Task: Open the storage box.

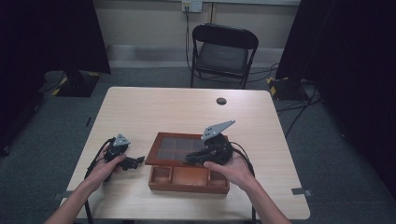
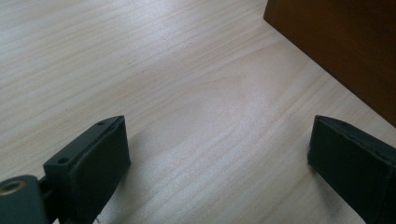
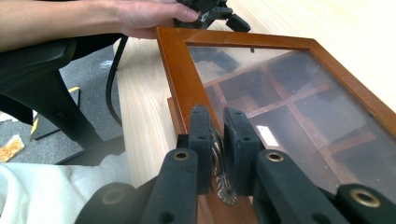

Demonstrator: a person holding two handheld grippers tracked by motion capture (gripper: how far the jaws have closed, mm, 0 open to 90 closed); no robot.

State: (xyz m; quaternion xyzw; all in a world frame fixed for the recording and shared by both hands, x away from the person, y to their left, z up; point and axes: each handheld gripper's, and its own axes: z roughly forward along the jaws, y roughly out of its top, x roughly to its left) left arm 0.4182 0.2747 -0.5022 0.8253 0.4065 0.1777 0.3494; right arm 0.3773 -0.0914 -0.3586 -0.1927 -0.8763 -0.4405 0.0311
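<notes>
Lid (image 1: pixel 183 148) of the wooden box (image 1: pixel 188 179), a brown frame around a glass pane, sits raised at its near edge and tilts over the back compartments, with the front row of compartments open below it. My right gripper (image 1: pixel 192 159) is clamped on a small metal pull at the lid's front rail; in the right gripper view (image 3: pixel 218 140) the two black jaws pinch that pull tight, the pane and the dividers beneath it running away from them. Box and lid rest near the front middle of the table (image 1: pixel 154 107). My left gripper (image 1: pixel 137 161) lies low on the table just left of the box, apart from it, jaws spread wide with nothing between them; in the left gripper view (image 2: pixel 219 154) bare wood shows between the pads and the box's brown side stands at the upper right. A chair (image 1: pixel 223 52) stands beyond the table's far edge.
</notes>
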